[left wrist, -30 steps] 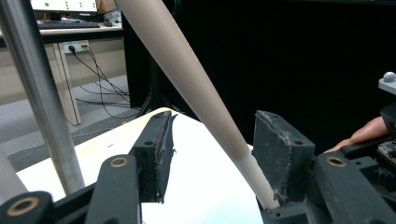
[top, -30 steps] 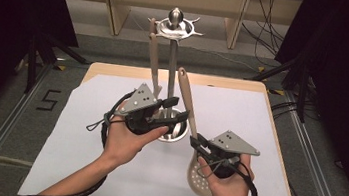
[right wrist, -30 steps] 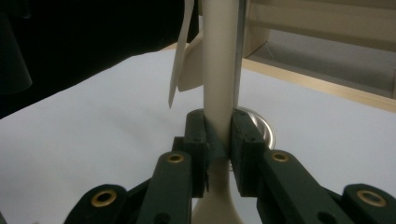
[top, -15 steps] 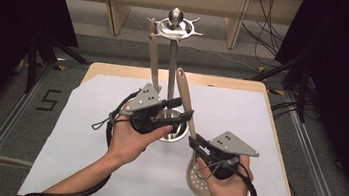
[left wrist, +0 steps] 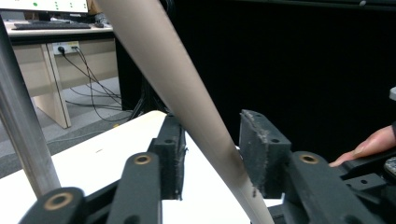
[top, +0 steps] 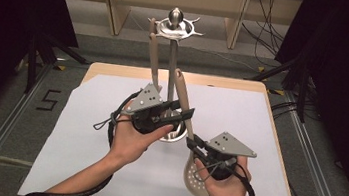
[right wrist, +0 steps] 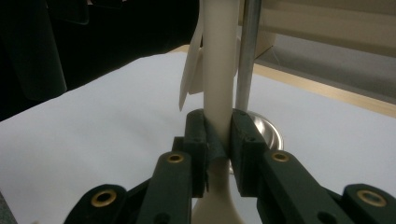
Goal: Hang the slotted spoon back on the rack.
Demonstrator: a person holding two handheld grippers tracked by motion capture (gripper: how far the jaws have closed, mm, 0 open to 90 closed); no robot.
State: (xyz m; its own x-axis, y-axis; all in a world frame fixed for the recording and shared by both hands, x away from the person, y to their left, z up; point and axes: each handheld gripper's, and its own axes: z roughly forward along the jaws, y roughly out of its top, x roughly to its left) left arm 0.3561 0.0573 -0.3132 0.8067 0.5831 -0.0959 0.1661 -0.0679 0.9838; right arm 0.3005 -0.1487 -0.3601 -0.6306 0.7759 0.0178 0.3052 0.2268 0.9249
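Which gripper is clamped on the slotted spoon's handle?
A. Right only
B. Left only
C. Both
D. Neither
A: the right gripper has its jaws pressed against the slotted spoon handle, while the left gripper jaws stand open around it with gaps.

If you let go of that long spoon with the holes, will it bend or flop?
Probably not. The spoon looks like stiff plastic; its handle stays straight though the right claw grips it low down. It is likely light. Its smooth handle might slip, and once released it would probably topple.
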